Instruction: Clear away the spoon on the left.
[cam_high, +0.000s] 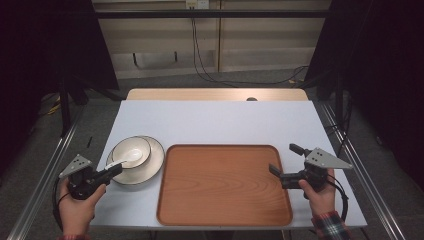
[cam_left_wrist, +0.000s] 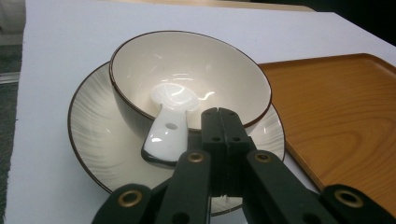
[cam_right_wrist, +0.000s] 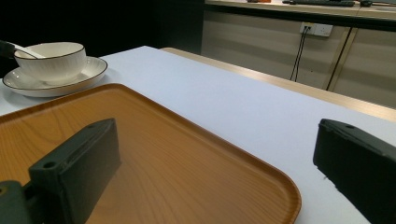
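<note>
High view: a bowl (cam_high: 131, 152) sits on a plate (cam_high: 152, 165) left of an empty wooden tray (cam_high: 225, 185), within reach of the left gripper (cam_high: 116, 170). Left gripper view: jaws pressed together, holding nothing, poised just beside the white spoon (cam_left_wrist: 169, 125) whose handle overhangs the bowl's rim. Right gripper view: the right gripper (cam_right_wrist: 215, 168) gapes wide over the tray's corner, empty, probably ready to steady it.

A tray (cam_high: 225, 185) lies on the table (cam_high: 215, 120) toward its near edge, about midway across. Just left of the tray sits a plate (cam_high: 152, 165), with a bowl (cam_high: 131, 148) on it and a spoon (cam_high: 125, 159) in the bowl, handle over the near-left rim. The left gripper (cam_high: 116, 170) is at the plate's near-left edge beside the spoon handle; the right gripper (cam_high: 286, 160) straddles the tray's right edge.
</note>
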